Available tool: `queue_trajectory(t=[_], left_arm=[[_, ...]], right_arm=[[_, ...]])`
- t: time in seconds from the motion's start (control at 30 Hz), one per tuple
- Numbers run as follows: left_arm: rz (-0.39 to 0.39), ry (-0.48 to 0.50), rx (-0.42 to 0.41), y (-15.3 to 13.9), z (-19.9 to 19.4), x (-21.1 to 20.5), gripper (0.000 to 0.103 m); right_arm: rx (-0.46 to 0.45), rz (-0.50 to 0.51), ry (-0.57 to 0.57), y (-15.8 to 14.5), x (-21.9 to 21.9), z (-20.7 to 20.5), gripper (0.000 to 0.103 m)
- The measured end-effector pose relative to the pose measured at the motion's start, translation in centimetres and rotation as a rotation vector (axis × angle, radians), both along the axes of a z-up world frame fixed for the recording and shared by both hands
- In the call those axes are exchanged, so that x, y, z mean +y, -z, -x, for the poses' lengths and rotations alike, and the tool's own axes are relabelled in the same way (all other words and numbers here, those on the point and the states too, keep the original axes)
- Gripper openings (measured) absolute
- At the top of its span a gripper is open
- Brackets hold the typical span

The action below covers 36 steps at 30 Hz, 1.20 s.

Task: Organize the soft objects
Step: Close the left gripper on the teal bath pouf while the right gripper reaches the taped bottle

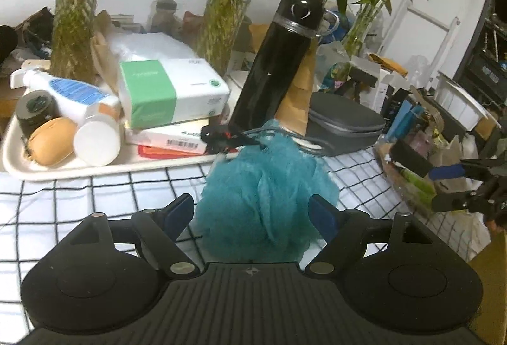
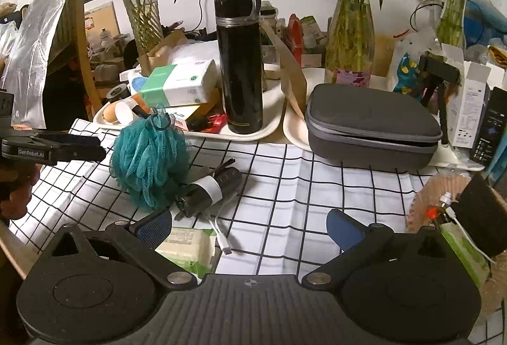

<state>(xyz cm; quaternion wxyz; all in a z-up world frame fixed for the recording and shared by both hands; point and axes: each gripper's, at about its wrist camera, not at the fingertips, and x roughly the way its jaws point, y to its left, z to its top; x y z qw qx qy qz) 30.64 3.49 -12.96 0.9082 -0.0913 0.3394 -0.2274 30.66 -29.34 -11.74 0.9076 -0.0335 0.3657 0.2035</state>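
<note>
A teal mesh bath loofah (image 1: pixel 266 196) lies on the checked cloth. My left gripper (image 1: pixel 252 215) is open, its blue pads on either side of the loofah without squeezing it. In the right wrist view the loofah (image 2: pixel 147 159) lies left of centre, with the left gripper's finger (image 2: pixel 54 148) just left of it. My right gripper (image 2: pixel 250 226) is open and empty above the cloth. A green and white tissue pack (image 2: pixel 187 248) lies by its left finger. A black rolled bundle with a white band (image 2: pixel 207 191) lies beside the loofah.
A black thermos (image 2: pixel 240 66) stands on a white tray (image 2: pixel 247 132) holding a tissue box (image 2: pixel 180 85), bottles and a bun. A grey zip case (image 2: pixel 370 126) sits at the back right. Glass vases with bamboo line the back. A white cable (image 2: pixel 218 234) lies on the cloth.
</note>
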Motion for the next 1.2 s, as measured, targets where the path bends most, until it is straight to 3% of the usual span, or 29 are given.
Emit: queue_trajectory(t=[0.27, 0.37, 0.57, 0.63, 0.73, 1.0, 1.2], left_arm=[[0.076, 0.005, 0.048, 1.5, -2.1, 0.0, 0.079], [0.102, 0.008, 0.072, 2.1, -2.7, 0.0, 0.074], [0.125, 0.022, 0.095, 2.8, -2.9, -0.3, 0.048], [0.129, 0.031, 0.095, 2.6, -2.8, -0.3, 0.028], [0.145, 0.032, 0.104, 2.4, -2.8, 0.0, 0.013], [0.096, 0.041, 0.051, 0.9, -1.6, 0.4, 0.008], [0.083, 0.015, 0.014, -0.5, -1.1, 1.3, 0.007]], right_arm=[[0.031, 0.0, -0.017, 0.9, 0.6, -2.3, 0.103], [0.04, -0.006, -0.025, 1.1, 0.9, -3.1, 0.103], [0.065, 0.013, -0.044, 2.1, 1.9, -4.4, 0.103], [0.072, 0.025, -0.049, 2.4, 2.3, -4.7, 0.103], [0.077, 0.03, -0.058, 2.6, 2.6, -4.9, 0.103], [0.087, 0.035, -0.068, 3.1, 2.8, -5.4, 0.103], [0.117, -0.023, -0.065, 3.7, 2.4, -6.5, 0.103]])
